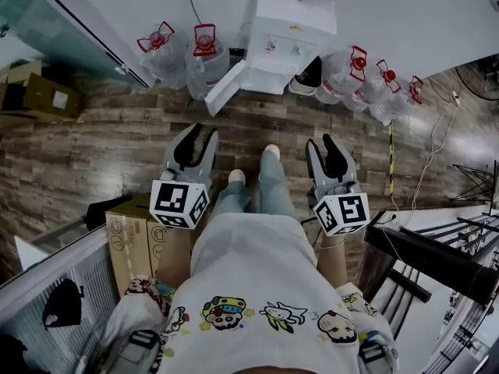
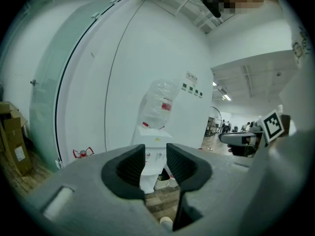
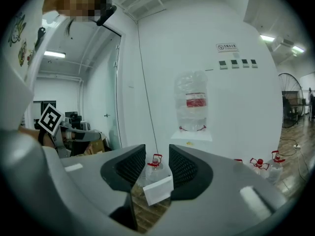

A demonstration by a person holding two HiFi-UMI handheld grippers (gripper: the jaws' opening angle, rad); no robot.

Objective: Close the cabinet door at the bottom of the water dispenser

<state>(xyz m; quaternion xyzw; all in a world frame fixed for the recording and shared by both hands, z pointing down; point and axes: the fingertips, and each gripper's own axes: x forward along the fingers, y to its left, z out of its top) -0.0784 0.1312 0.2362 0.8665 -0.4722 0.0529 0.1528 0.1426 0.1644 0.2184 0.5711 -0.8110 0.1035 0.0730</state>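
Note:
The white water dispenser [image 1: 287, 33] stands against the far wall with a clear bottle [image 2: 160, 104] upside down on top. Its bottom cabinet door [image 1: 226, 86] is swung out to the left and stands open over the wood floor. My left gripper [image 1: 199, 133] and right gripper [image 1: 320, 142] are held side by side in front of me, well short of the dispenser, both pointing toward it. Each is open with nothing between its jaws. In the left gripper view my left gripper [image 2: 155, 154] frames the dispenser [image 2: 153, 136]. In the right gripper view my right gripper [image 3: 157, 156] frames the open door [image 3: 158, 191].
Several water jugs with red caps stand on the floor to the left [image 1: 187, 53] and right [image 1: 366, 76] of the dispenser. A cardboard box [image 1: 132, 236] is near my left leg, with more boxes [image 1: 39, 92] at far left. A black rack [image 1: 437, 263] and a cable [image 1: 433, 154] lie to the right.

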